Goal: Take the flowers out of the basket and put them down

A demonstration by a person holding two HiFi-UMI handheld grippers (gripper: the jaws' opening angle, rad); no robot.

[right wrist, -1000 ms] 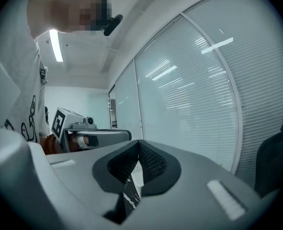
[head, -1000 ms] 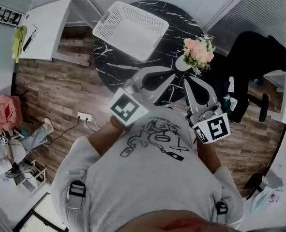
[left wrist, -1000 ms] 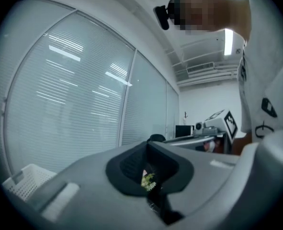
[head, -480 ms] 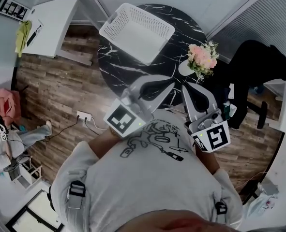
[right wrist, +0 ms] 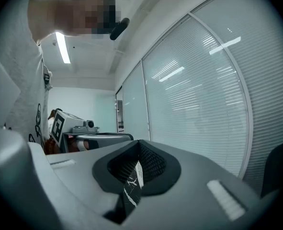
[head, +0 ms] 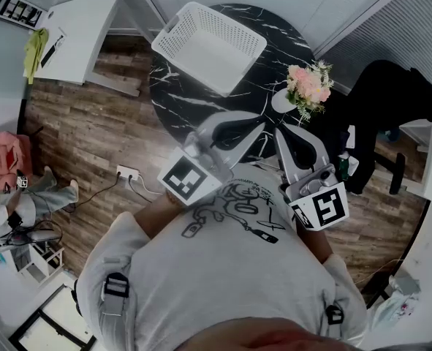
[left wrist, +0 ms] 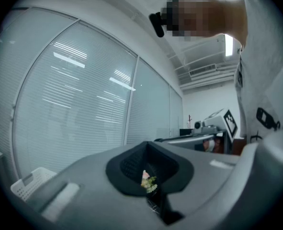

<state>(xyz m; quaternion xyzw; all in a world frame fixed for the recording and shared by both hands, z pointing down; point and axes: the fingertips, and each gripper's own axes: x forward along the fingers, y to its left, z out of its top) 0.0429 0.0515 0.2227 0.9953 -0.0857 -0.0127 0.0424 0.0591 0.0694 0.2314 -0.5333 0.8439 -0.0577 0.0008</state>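
Head view shows the white basket empty on the black marble table, with the pink flowers standing at its right edge. The left tool and right tool are fully closed on nothing, near the person's chest. The task looks finished.

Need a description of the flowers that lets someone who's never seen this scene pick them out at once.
Find the round black marble table in the upper middle of the head view. The flowers sit at its right edge, apart from the white perforated basket at the table's upper left. They are a small pink bouquet with green sprigs, the only colourful thing on the table.
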